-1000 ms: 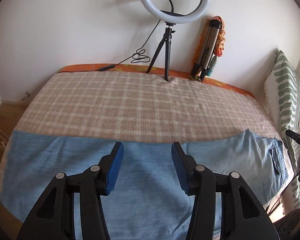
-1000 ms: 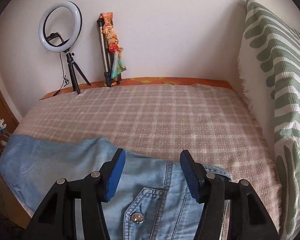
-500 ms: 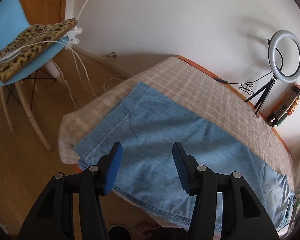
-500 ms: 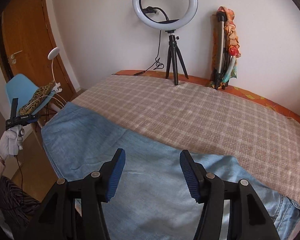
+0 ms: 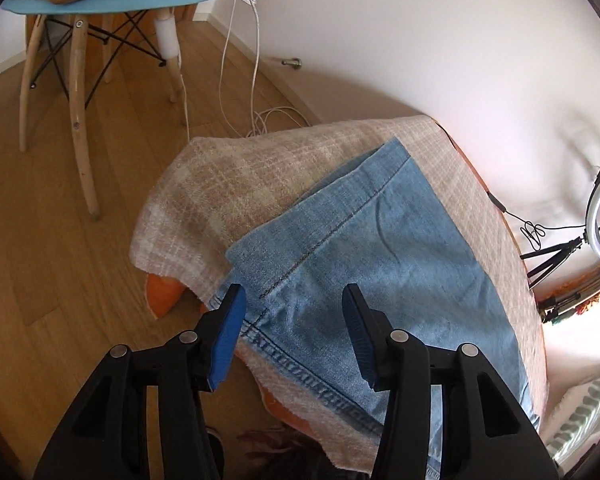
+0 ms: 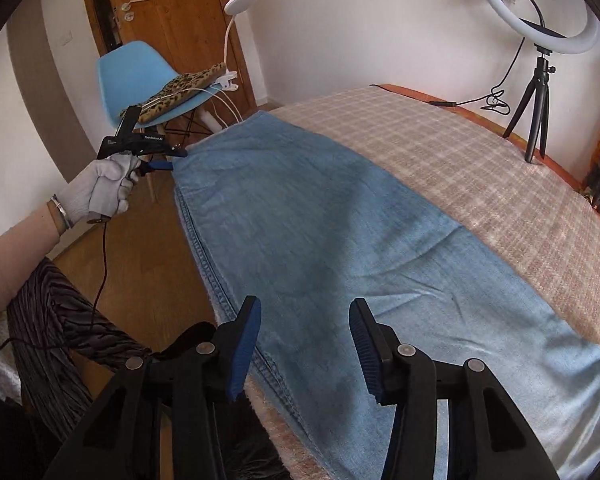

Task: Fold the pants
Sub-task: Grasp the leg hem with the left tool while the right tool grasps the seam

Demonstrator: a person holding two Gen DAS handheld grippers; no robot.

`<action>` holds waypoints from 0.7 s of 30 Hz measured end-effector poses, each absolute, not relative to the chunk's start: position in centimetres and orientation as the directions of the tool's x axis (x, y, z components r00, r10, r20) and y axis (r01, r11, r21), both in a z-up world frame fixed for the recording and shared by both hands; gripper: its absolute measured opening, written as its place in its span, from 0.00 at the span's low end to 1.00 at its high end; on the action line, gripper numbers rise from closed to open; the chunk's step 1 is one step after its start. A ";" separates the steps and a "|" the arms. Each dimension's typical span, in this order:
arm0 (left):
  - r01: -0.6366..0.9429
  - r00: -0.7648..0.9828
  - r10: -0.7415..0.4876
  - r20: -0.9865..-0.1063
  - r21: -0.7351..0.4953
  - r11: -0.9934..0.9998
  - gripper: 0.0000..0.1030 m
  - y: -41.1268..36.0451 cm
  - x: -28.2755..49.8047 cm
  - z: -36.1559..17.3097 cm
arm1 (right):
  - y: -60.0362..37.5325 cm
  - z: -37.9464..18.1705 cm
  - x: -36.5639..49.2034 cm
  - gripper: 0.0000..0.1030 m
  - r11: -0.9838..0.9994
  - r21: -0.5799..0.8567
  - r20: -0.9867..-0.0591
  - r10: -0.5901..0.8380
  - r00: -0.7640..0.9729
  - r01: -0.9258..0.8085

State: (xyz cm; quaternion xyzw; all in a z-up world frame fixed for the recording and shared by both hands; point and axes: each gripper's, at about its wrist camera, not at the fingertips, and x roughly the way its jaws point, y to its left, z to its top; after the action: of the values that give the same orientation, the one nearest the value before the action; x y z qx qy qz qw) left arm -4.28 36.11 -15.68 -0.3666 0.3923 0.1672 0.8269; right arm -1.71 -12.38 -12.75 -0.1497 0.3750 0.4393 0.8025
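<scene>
Light blue jeans (image 5: 379,240) lie flat along the near edge of a bed covered with a plaid blanket (image 5: 240,176). My left gripper (image 5: 292,300) hovers over the leg hem at the bed's corner. Its jaws are closing, with denim below them but nothing pressed by the pads. In the right wrist view the jeans (image 6: 319,220) stretch away to the left. My right gripper (image 6: 305,312) hangs above the leg near its side seam, jaws closing, pads clear of the cloth. The left gripper (image 6: 164,160) also shows there at the hem end, held by a gloved hand (image 6: 104,188).
A blue chair (image 6: 132,76) with a leopard-print cushion stands on the wooden floor (image 5: 60,208) beyond the bed's corner, white cables (image 5: 256,60) hanging from it. A ring light on a tripod (image 6: 539,8) stands at the bed's far side. A striped pillow (image 5: 579,412) lies at the right.
Both grippers have swung left along the jeans: the left from the middle to the hem corner, the right from the waist to the leg. Both jaws have narrowed slightly.
</scene>
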 end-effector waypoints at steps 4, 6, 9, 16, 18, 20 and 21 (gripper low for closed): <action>-0.555 0.630 0.013 -0.777 -0.438 0.708 0.20 35.6 -4.0 -15.7 | -10.2 -15.3 -3.6 0.45 0.500 0.047 -0.781 0.558 0.280 -0.865; -0.552 0.631 0.023 -0.775 -0.427 0.716 0.10 35.5 -3.9 -15.7 | -9.3 -16.5 -4.1 0.41 0.486 0.013 -0.802 0.527 0.281 -0.874; -0.545 0.639 0.035 -0.769 -0.419 0.726 0.06 35.3 -3.7 -15.4 | -8.4 -17.8 -4.1 0.36 0.497 -0.048 -0.826 0.468 0.314 -0.866; -0.517 0.673 0.059 -0.738 -0.412 0.751 0.03 35.1 -3.8 -14.0 | -8.0 -17.7 -3.9 0.04 0.492 -0.049 -0.817 0.481 0.318 -0.869; -0.521 0.684 0.072 -0.726 -0.417 0.745 0.02 35.3 -4.3 -13.7 | -8.2 -17.0 -4.1 0.02 0.487 -0.028 -0.806 0.505 0.308 -0.873; -0.529 0.688 0.087 -0.721 -0.416 0.740 0.02 35.5 -5.0 -13.6 | -8.4 -16.1 -4.4 0.02 0.484 -0.003 -0.789 0.536 0.299 -0.875; -0.531 0.687 0.085 -0.722 -0.419 0.736 0.02 35.7 -5.2 -13.9 | -8.4 -16.0 -4.5 0.02 0.478 -0.013 -0.786 0.538 0.304 -0.878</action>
State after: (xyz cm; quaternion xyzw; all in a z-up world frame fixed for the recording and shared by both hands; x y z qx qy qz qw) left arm -5.18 35.66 -13.87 -0.3160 0.3529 0.1789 0.8623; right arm -4.53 -8.39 -15.98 -0.2282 0.3726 0.4572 0.7747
